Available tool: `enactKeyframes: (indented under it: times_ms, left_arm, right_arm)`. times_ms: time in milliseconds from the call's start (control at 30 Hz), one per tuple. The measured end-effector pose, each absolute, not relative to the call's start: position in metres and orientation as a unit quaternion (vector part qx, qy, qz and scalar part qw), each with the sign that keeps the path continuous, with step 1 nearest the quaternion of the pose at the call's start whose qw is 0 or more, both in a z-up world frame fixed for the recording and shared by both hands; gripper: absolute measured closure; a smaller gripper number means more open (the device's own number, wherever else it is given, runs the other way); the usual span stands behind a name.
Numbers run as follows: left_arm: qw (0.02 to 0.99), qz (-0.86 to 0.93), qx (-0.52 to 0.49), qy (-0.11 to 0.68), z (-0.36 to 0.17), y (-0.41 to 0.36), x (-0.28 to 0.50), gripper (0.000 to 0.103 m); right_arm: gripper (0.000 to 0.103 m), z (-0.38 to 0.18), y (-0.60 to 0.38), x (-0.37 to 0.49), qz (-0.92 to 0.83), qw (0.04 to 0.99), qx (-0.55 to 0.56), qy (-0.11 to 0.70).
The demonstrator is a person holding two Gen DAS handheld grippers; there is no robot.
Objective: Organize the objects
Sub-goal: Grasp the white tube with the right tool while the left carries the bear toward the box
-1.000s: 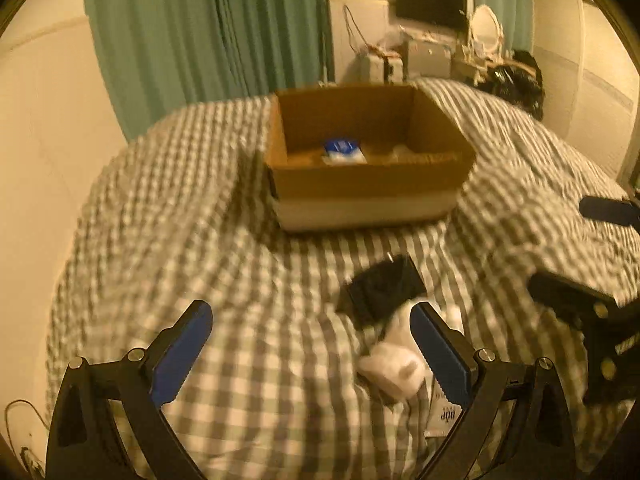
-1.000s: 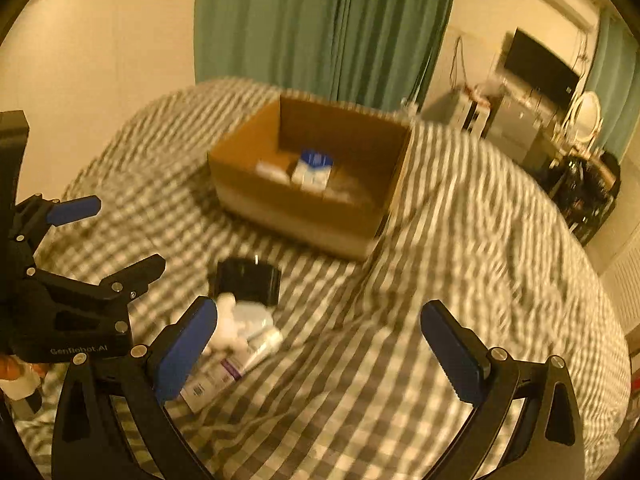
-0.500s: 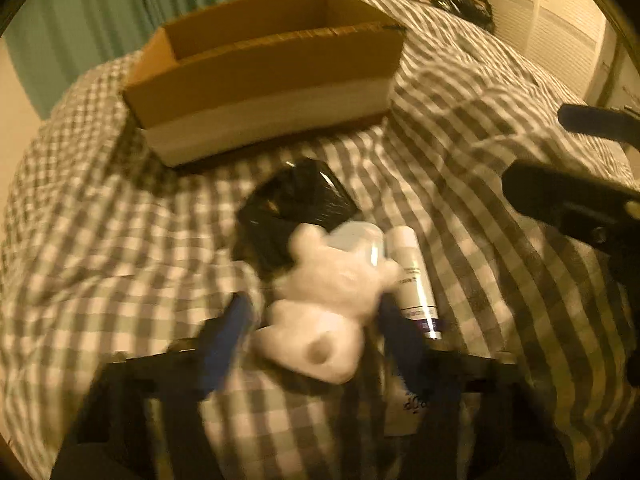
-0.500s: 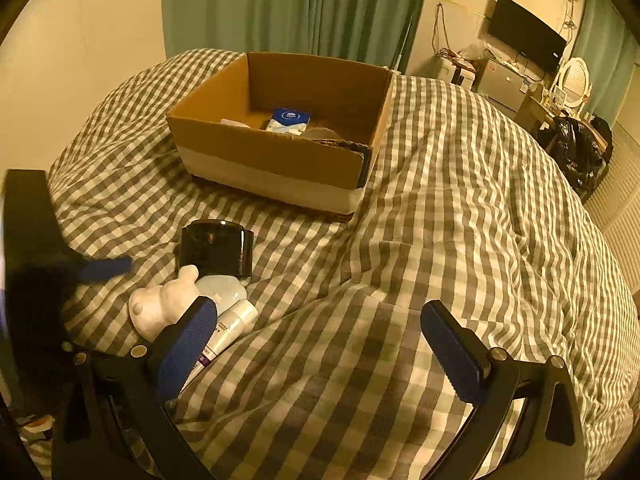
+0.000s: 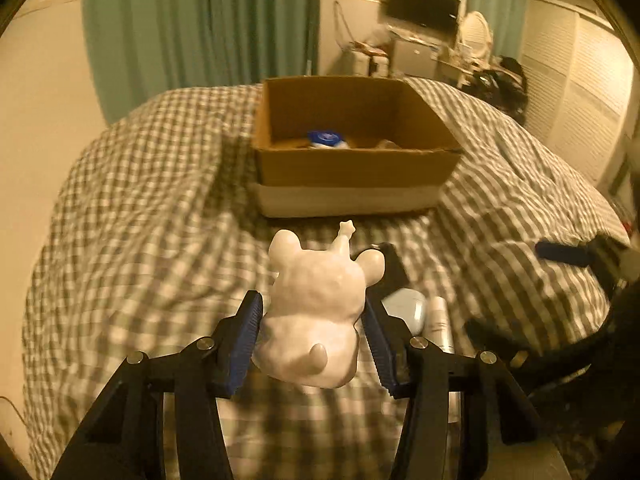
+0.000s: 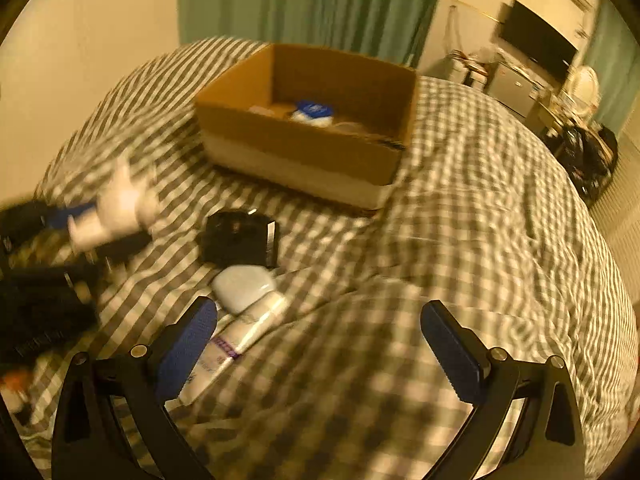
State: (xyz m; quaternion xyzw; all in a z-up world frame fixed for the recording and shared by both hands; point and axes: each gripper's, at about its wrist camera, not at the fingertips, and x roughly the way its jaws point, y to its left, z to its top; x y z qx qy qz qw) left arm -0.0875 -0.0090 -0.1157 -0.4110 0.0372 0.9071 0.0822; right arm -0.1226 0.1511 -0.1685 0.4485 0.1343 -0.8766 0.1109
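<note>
Since a second ago, we note the left claw (image 5: 312, 328) has gone from standing wide over the checked bedspread (image 5: 132, 216) to clamping the white bear figurine (image 5: 316, 312) between its blue pads; the last of that closing is barely perceptible. Figurine is now lifted clear of the bed, ears pointing toward the cardboard box (image 5: 352, 168). Right claw (image 6: 320, 344) has dropped lower and stands apart with nothing between its fingers, hovering just above the white tube (image 6: 240, 340). We see the tube lying beside a pale rounded case (image 6: 244, 286), which touches a black box-like object (image 6: 238, 240); all three rest on the bedspread, near the cardboard box. Inside the box: a blue-lidded item (image 6: 314, 110) and other contents too blurred to identify.
</note>
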Motion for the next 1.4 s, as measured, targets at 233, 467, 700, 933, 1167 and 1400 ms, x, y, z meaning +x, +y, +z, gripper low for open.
enactKeyframes:
  times_ms: [233, 467, 700, 933, 1167, 1400]
  left_arm:
    - [0.064, 0.901, -0.428, 0.036, -0.127, -0.023, -0.095, 0.051]
    - [0.073, 0.896, -0.437, 0.033, -0.135, -0.021, -0.095, 0.051]
    - [0.074, 0.898, -0.434, 0.030, -0.133, -0.022, -0.090, 0.051]
    - [0.070, 0.901, -0.427, 0.028, -0.128, -0.024, -0.081, 0.051]
    - [0.066, 0.905, -0.420, 0.026, -0.120, -0.026, -0.071, 0.051]
    - [0.074, 0.911, -0.405, 0.020, -0.098, -0.021, -0.071, 0.051]
  right_arm:
    - [0.017, -0.213, 0.122, -0.137, -0.830, 0.145, 0.516, 0.154]
    - [0.042, -0.238, 0.111, -0.146, -0.802, 0.162, 0.549, 0.168]
    - [0.066, -0.228, 0.108, -0.129, -0.814, 0.184, 0.523, 0.173]
    - [0.074, -0.204, 0.119, -0.113, -0.841, 0.186, 0.484, 0.157]
    - [0.077, -0.169, 0.134, -0.106, -0.871, 0.193, 0.439, 0.107]
    - [0.080, -0.140, 0.135, -0.101, -0.891, 0.198, 0.397, 0.092]
